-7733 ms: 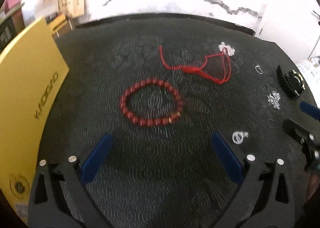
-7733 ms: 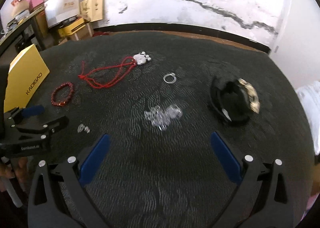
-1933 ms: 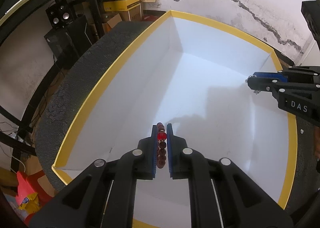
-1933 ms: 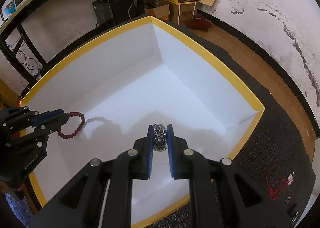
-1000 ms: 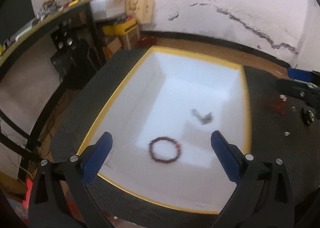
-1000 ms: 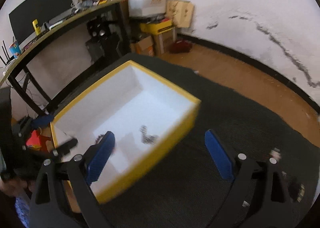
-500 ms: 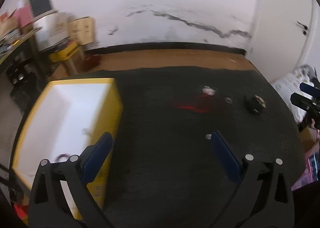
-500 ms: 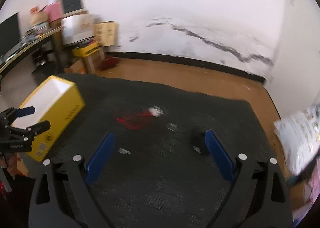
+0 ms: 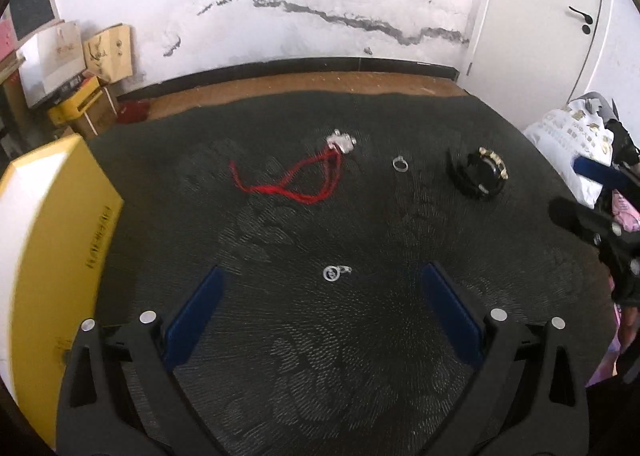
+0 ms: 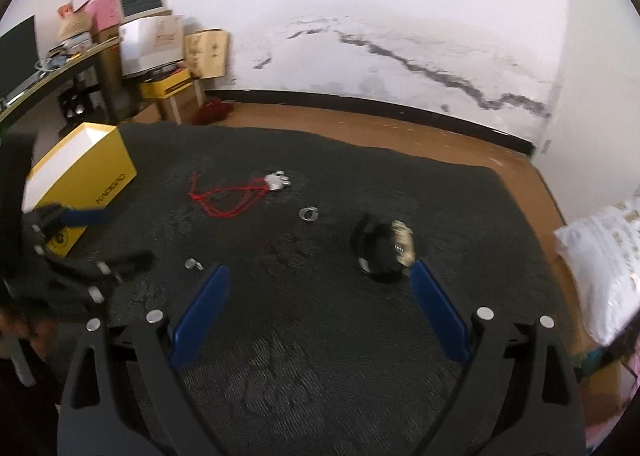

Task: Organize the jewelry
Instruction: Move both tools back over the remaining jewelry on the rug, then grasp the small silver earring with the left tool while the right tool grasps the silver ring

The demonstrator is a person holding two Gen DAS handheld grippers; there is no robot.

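Left tool (image 9: 320, 312) and right tool (image 10: 318, 310), each held level above the dark surface, blue-padded fingers (image 9: 196, 316) spread wide apart and empty; each tool appears at the edge of the other's view.

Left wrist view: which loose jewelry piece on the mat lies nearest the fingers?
The small silver ring, lying alone between the open blue fingers; the red cord necklace and black watch lie farther off.

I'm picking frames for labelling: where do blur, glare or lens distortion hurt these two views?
Left wrist view: the yellow box is smeared at the left edge, the wall overexposed, the small ring sharp. Right wrist view: the left hand-held gripper is motion-blurred, and the wall bows from fisheye distortion.
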